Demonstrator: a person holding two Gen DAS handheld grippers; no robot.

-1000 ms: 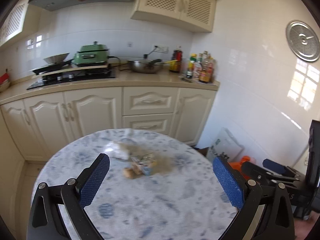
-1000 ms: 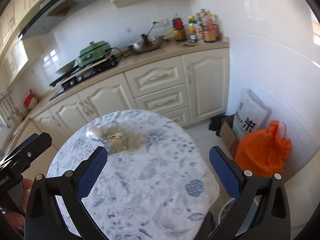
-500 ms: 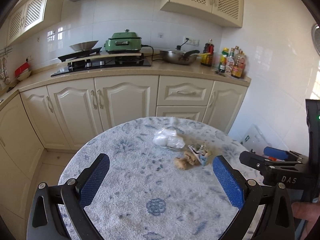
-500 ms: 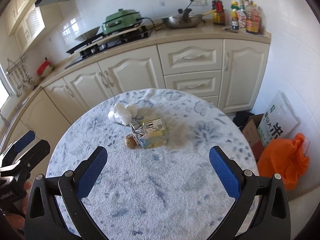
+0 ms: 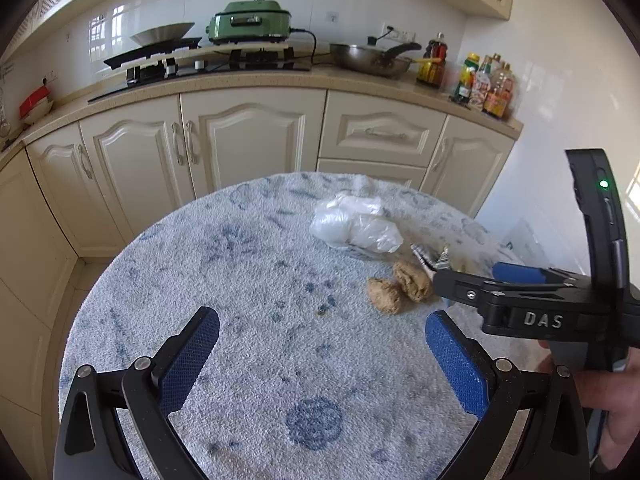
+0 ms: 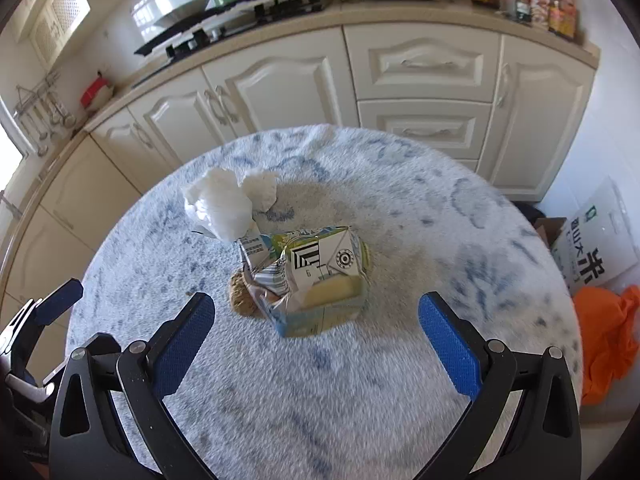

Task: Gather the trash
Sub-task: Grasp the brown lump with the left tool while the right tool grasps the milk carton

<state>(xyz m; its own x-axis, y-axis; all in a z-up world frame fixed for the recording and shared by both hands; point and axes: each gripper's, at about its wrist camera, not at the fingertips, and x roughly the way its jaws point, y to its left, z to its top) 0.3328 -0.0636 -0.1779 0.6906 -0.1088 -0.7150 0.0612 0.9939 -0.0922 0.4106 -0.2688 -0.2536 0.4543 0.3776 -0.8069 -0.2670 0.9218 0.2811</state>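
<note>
Trash lies on a round table with a blue-white fuzzy cloth point(image 6: 360, 380). A crumpled milk carton point(image 6: 316, 280) sits in the middle, a white plastic bag point(image 6: 224, 204) behind it, and a brown crumpled lump point(image 6: 240, 300) at its left. In the left wrist view I see the bag point(image 5: 352, 224) and two brown lumps point(image 5: 400, 284). My right gripper point(image 6: 316, 344) is open just short of the carton; it also shows in the left wrist view point(image 5: 480, 284). My left gripper point(image 5: 320, 364) is open and empty over the cloth, left of the lumps.
Cream kitchen cabinets point(image 5: 248, 144) and a counter with a stove, green cooker point(image 5: 250, 20), pan and bottles stand behind the table. An orange bag point(image 6: 608, 344), a rice sack point(image 6: 596, 252) and a cardboard box lie on the floor at the right.
Both grippers have moved closer and lower toward the trash. The carton now lies near the right gripper's open fingers. The left view has swung so the trash sits to its right.
</note>
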